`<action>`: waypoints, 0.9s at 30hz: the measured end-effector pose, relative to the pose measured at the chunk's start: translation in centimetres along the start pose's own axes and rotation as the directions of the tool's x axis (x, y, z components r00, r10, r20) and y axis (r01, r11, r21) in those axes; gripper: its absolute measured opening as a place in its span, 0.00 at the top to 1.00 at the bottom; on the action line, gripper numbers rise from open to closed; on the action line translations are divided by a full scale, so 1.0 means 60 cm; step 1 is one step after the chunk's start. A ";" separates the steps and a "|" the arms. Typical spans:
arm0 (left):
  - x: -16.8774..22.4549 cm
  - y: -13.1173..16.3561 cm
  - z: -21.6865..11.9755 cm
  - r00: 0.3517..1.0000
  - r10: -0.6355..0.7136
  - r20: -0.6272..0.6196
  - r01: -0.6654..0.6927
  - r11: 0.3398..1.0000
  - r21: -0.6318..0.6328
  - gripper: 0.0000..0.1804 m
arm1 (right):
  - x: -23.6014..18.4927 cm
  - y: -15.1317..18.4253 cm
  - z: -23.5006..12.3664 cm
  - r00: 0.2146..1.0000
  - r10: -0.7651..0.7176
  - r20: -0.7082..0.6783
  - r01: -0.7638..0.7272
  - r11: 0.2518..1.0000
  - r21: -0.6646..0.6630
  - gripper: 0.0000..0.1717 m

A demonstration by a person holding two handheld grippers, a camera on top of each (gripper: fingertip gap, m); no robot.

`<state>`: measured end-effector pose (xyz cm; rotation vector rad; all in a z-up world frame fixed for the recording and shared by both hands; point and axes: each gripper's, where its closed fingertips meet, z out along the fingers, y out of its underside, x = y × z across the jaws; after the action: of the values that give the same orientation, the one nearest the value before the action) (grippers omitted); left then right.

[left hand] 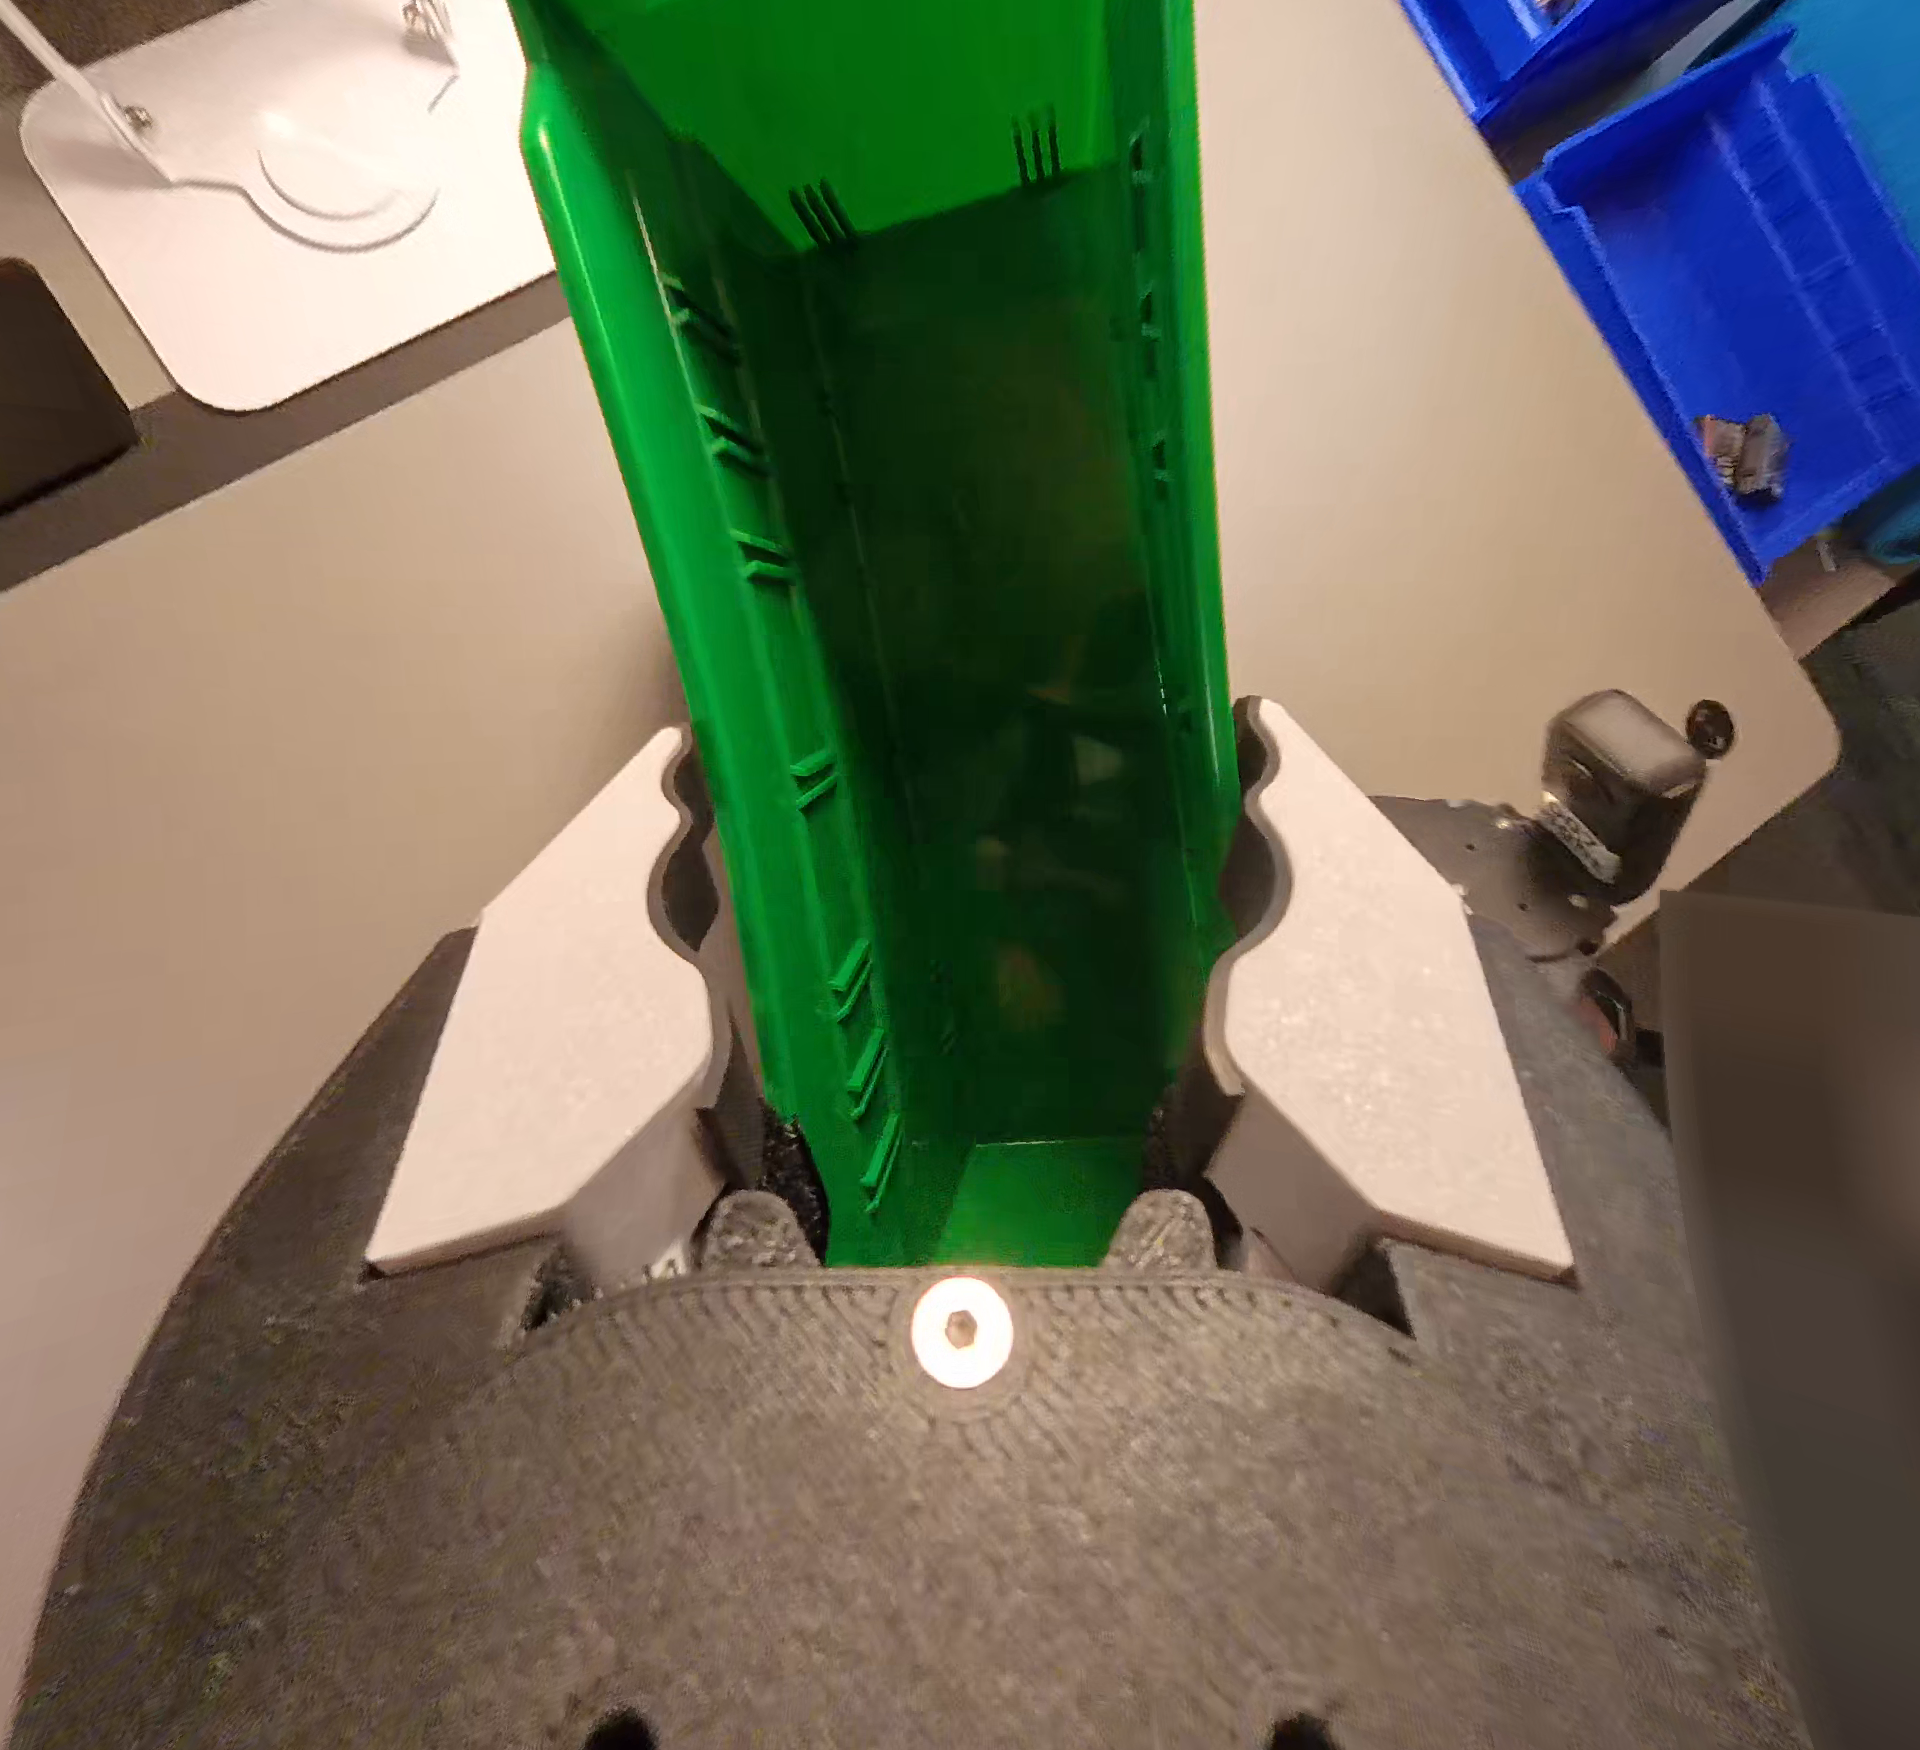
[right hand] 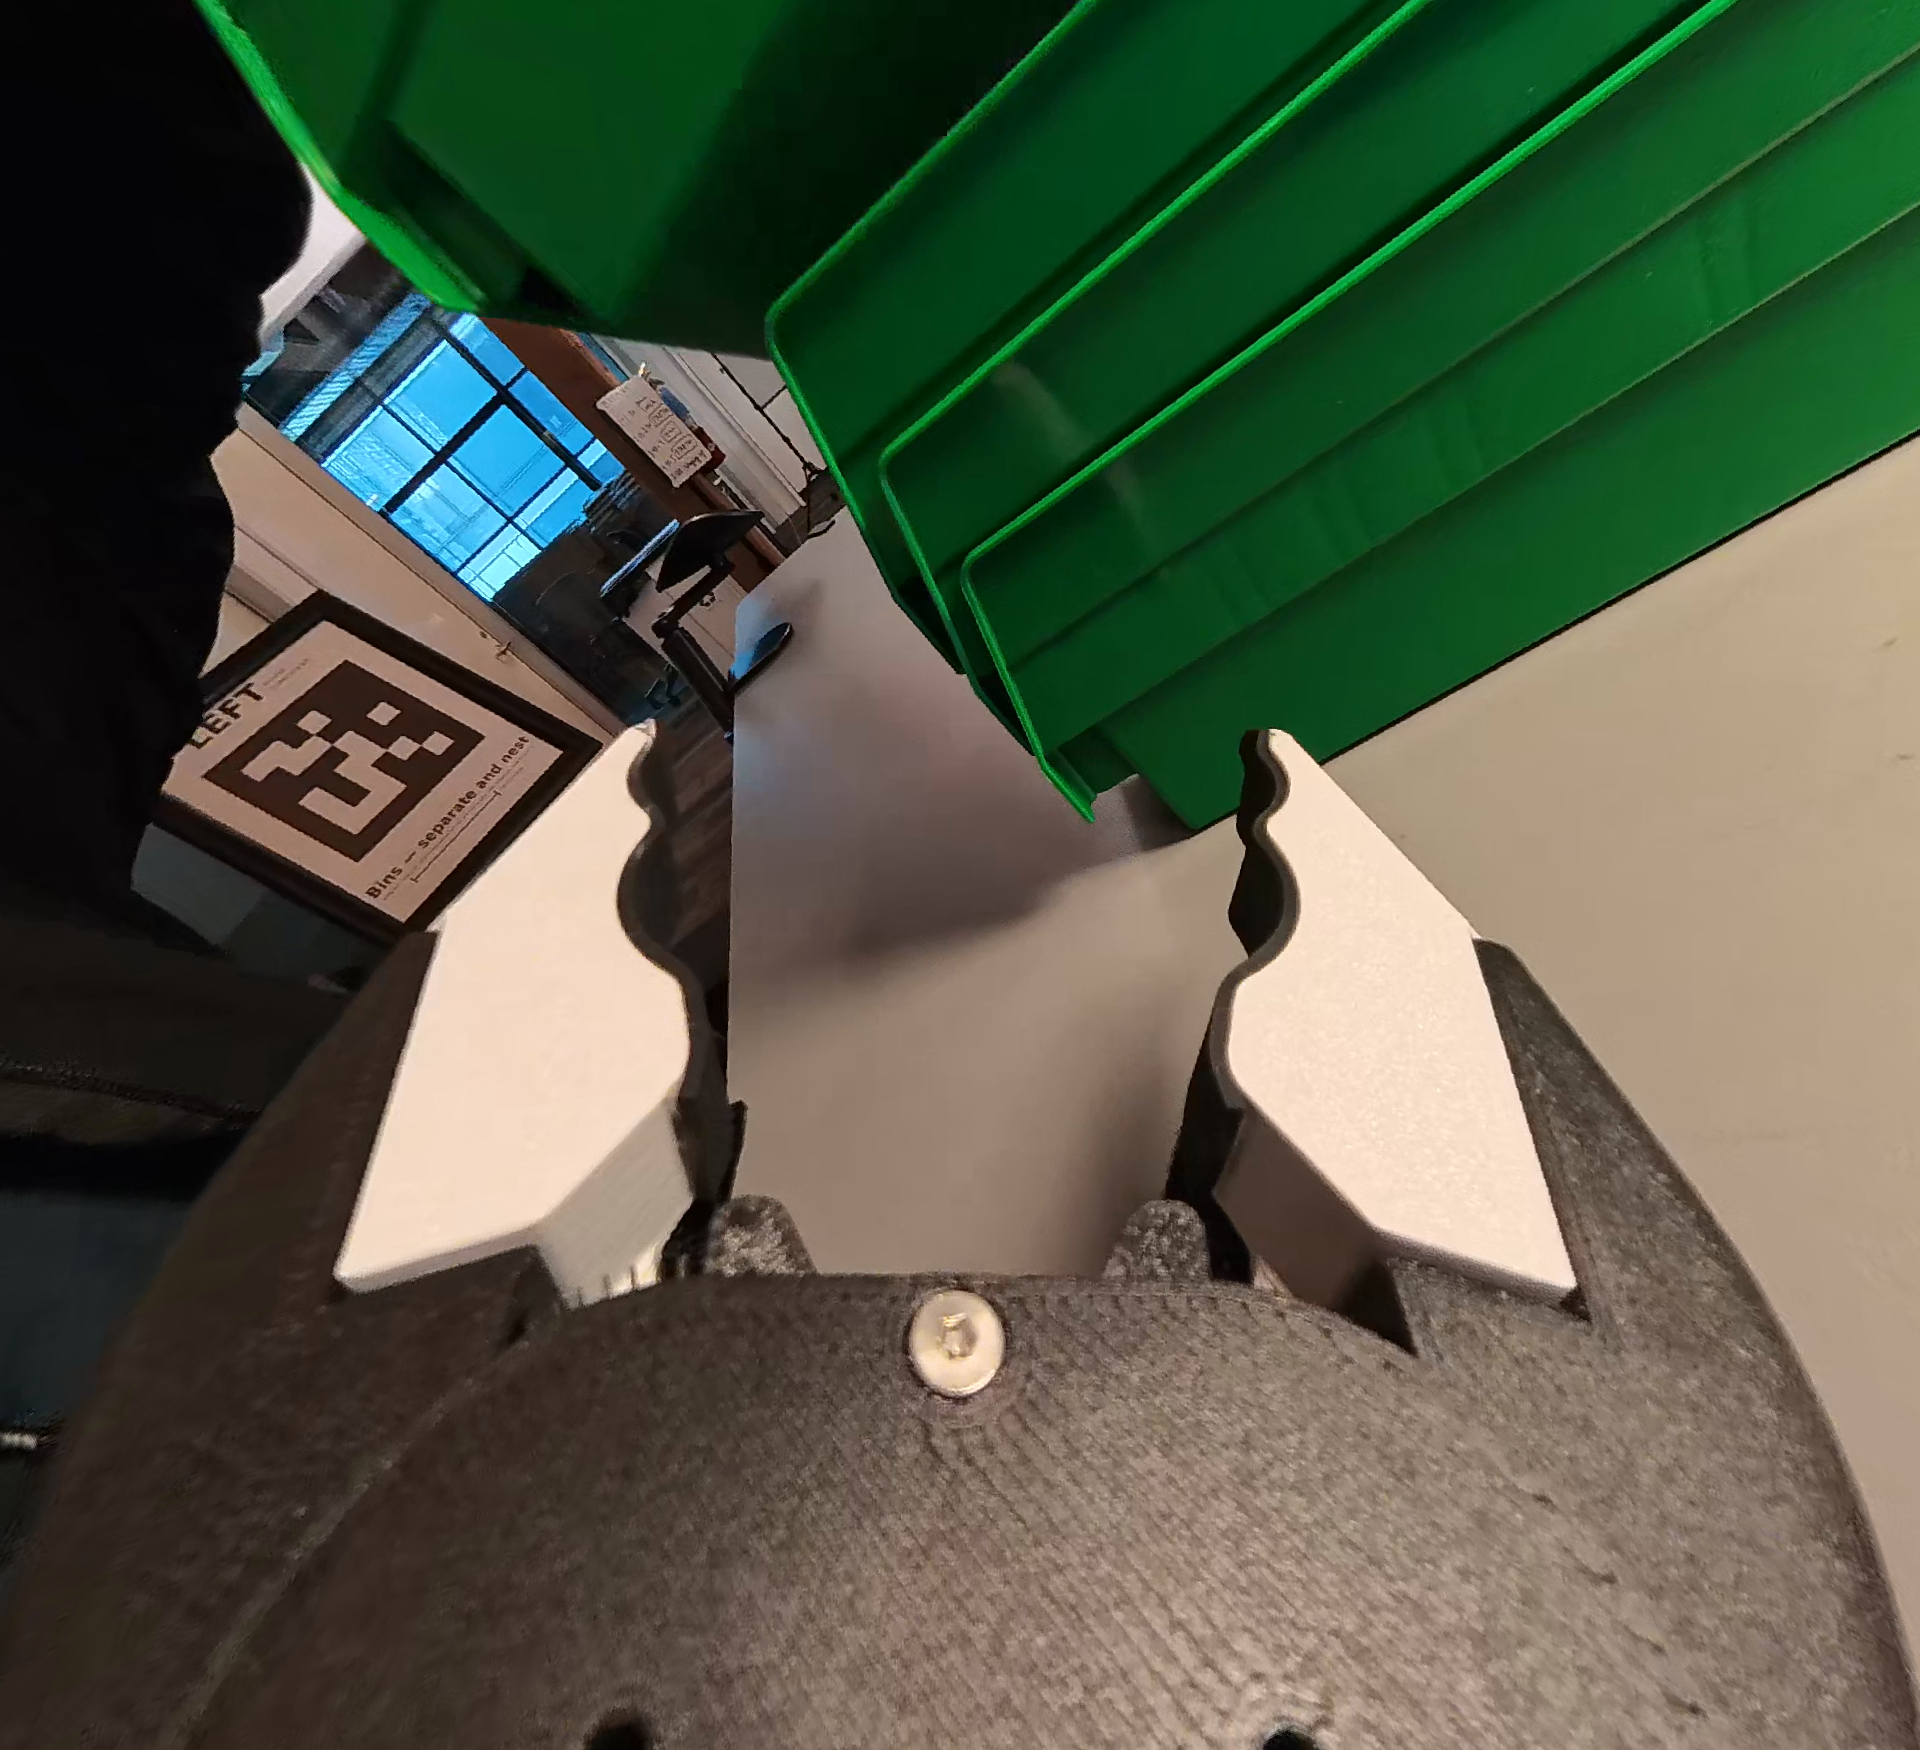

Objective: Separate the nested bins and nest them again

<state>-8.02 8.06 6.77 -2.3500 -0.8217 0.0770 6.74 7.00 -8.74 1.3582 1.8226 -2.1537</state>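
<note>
the left gripper (left hand: pixel 961 827) was clamped on a green bin (left hand: pixel 883 350) — both pads pressed against its side walls, the bin reaching out lengthwise above the desk (left hand: pixel 312 817). the right gripper (right hand: pixel 951 817) stood wide open with nothing between its fingers, low over the desk. just beyond its right fingertip (right hand: pixel 1273 765) lay the nested green bins (right hand: pixel 1403 453), tilted — their lowest corner on the desk.

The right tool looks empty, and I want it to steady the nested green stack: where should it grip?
Probably the stack's near end, from the table side. Its stepped rims project there toward the open right tool, and one thin lip would fit between the fingers.
</note>
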 end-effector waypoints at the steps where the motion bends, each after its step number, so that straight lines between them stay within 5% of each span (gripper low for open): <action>1: -0.002 0.001 0.010 1.000 -0.007 0.011 0.007 1.000 -0.007 0.45 | 0.000 0.000 0.000 1.000 0.000 0.001 0.000 1.000 0.000 0.36; 20: -0.025 0.018 0.095 0.977 0.051 0.205 -0.035 0.996 -0.081 0.38 | 0.000 0.000 0.000 1.000 0.000 0.003 0.000 1.000 0.001 0.37; 27: -0.020 -0.003 0.114 0.968 0.104 0.227 -0.110 0.994 0.016 0.30 | -0.001 0.000 0.000 1.000 -0.001 0.004 0.001 1.000 -0.002 0.37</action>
<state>-10.81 11.23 1.28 -2.3867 -0.7933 0.4065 6.78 6.96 -8.74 1.3519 1.8245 -2.1525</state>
